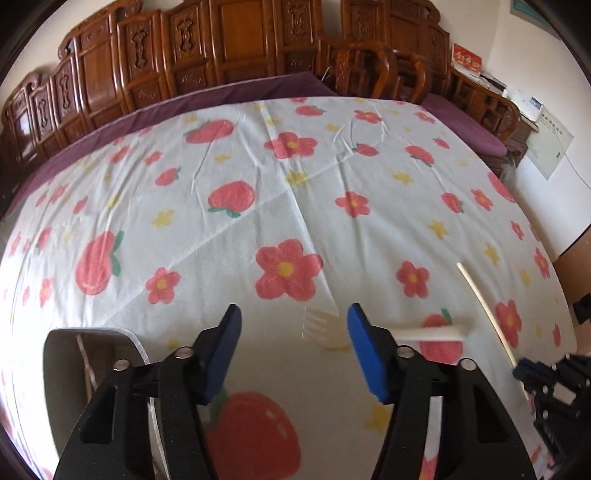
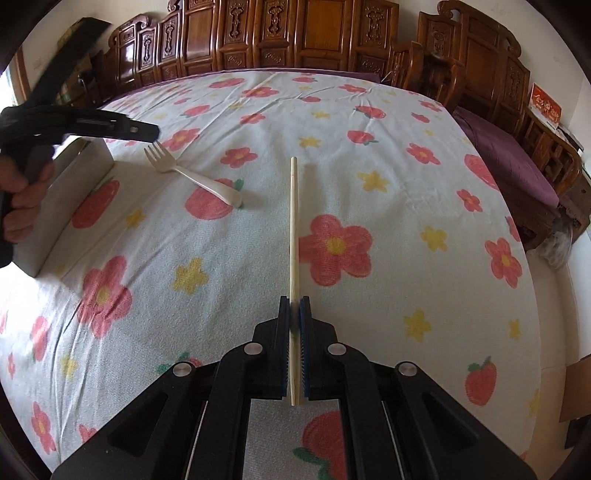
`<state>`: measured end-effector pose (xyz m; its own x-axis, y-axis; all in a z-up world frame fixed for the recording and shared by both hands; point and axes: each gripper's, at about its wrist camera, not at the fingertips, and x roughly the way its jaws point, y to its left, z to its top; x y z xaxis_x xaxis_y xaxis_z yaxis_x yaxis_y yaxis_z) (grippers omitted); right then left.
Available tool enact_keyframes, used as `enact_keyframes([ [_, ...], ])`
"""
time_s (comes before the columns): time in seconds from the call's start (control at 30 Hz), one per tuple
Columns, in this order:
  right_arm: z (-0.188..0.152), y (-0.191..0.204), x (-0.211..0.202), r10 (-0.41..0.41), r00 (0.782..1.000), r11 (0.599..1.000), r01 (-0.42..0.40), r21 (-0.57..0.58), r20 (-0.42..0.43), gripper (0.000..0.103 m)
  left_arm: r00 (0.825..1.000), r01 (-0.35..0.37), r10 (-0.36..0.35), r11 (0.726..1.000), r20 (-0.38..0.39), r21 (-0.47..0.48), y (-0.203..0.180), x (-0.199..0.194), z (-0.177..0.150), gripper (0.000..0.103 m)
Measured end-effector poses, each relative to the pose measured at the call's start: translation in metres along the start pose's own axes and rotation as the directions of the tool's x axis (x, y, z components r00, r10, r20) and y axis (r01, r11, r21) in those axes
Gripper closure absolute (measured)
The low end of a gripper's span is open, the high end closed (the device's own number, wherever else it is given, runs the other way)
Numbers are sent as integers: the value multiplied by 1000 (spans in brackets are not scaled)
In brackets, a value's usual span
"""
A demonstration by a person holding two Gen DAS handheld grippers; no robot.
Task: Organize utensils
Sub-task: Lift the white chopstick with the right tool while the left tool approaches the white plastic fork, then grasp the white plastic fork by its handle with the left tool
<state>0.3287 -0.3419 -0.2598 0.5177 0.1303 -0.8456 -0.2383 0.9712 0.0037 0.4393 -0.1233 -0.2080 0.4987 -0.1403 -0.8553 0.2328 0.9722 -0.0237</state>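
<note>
A cream plastic fork (image 1: 322, 326) lies on the flowered cloth, its tines between the blue pads of my left gripper (image 1: 294, 307) and its handle running off to the right behind the right finger. The jaws stand apart and do not press on the fork. In the right wrist view the left gripper (image 2: 152, 131) hovers just above the fork's (image 2: 192, 177) tines. My right gripper (image 2: 294, 301) is shut on a pale wooden chopstick (image 2: 293, 221), which points straight ahead over the cloth. From the left wrist view that chopstick (image 1: 478, 291) and the right gripper (image 1: 535, 373) show at the right.
A white open box (image 2: 74, 195) stands on the cloth left of the fork, its rim (image 1: 92, 331) at the left gripper's lower left. A person's hand (image 2: 18, 192) grips the left handle. Carved wooden furniture (image 2: 295, 33) lines the far side, and the table edge falls off at the right.
</note>
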Motion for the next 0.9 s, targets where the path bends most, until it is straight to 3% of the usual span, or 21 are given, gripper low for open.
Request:
enact_keyframes([
  [0.1,0,-1,0,3,1000,1000,-3,3,5,97,1000,-15,15,1000,-26,19,-4,13,5,54],
  [0.17,0,-1,0,5,1000,1000,-5,2,6,97,999,-19,20,1000,-51,23,-4,21,6,64],
  [0.3,0,-1,-1,9,1000,1000,-9,4,8,97,998,11,-12,1000,-69,-8,0,26,5,78],
  [0.37,0,-2,-1,11,1000,1000,-11,6,8,97,997,35,-36,999,-71,-16,-1,23,3,93],
  [0.73,1,-4,-1,16,1000,999,-16,40,-9,97,996,56,-56,998,-64,-2,-10,-11,-29,98],
  [0.9,-1,-3,-3,16,1000,998,-15,54,-27,97,995,64,-62,998,-82,13,-21,-30,-59,100],
])
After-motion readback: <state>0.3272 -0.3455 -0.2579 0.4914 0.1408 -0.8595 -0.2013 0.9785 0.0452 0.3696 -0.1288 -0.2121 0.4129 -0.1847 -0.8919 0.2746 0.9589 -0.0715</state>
